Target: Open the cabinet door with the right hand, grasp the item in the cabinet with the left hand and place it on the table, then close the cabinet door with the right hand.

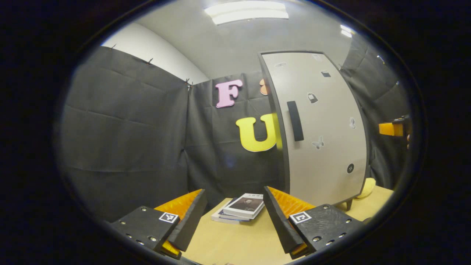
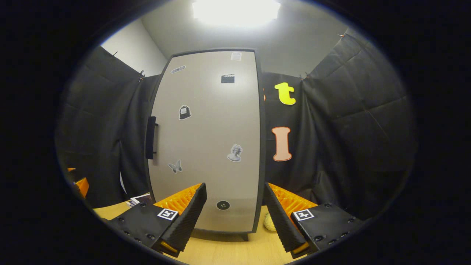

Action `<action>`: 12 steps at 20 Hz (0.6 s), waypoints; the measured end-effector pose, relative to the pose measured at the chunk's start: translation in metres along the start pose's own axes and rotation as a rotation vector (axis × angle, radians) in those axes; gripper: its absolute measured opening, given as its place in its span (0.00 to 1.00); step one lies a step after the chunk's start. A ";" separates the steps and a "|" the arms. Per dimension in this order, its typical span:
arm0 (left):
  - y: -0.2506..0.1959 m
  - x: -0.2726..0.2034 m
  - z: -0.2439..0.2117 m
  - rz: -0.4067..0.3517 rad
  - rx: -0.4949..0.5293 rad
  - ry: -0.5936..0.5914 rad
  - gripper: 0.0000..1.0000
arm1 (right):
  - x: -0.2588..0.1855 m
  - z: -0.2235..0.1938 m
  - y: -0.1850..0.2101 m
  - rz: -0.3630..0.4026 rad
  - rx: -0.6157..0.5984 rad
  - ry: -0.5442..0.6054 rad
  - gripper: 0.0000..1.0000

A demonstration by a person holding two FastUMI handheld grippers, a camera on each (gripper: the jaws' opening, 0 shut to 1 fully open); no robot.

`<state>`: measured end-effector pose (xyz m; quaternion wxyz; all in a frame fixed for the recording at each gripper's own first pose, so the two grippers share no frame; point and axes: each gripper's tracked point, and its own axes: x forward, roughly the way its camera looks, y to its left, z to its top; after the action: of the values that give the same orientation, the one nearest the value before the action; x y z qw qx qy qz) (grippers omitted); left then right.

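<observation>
Hand-held grippers, left (image 1: pixel 235 221) and right (image 2: pixel 233 217), both hover with fingers spread apart over the pale wooden bench (image 1: pixel 239 243).

Facing the right one stands the grey cabinet (image 2: pixel 206 140), its sticker-dotted door shut and a dark handle (image 2: pixel 151 137) on its left edge. Stacked books (image 1: pixel 241 208) lie on the bench between the left one's fingers, farther off; a yellow soft thing (image 1: pixel 368 187) rests beside the cabinet's foot. Black cloth walls the booth, with ceiling lights (image 1: pixel 246 11) overhead.
</observation>
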<state>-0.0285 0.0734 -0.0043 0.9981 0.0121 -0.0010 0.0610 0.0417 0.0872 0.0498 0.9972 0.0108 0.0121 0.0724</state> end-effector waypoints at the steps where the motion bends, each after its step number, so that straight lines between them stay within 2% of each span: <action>1: 0.007 -0.001 -0.002 0.013 0.000 0.005 0.94 | 0.006 0.005 0.007 0.014 0.004 -0.002 0.98; 2: 0.014 -0.003 -0.003 0.025 -0.002 0.008 0.92 | 0.011 0.009 0.015 0.026 0.006 -0.005 0.98; 12: 0.088 -0.014 -0.026 0.142 0.009 0.048 0.94 | 0.063 0.037 0.095 0.128 0.045 0.009 0.98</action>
<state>-0.0532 0.1599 -0.0285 0.9909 0.0149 0.0222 0.1319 0.0917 0.1896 0.0878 0.9900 0.0335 0.0174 0.1358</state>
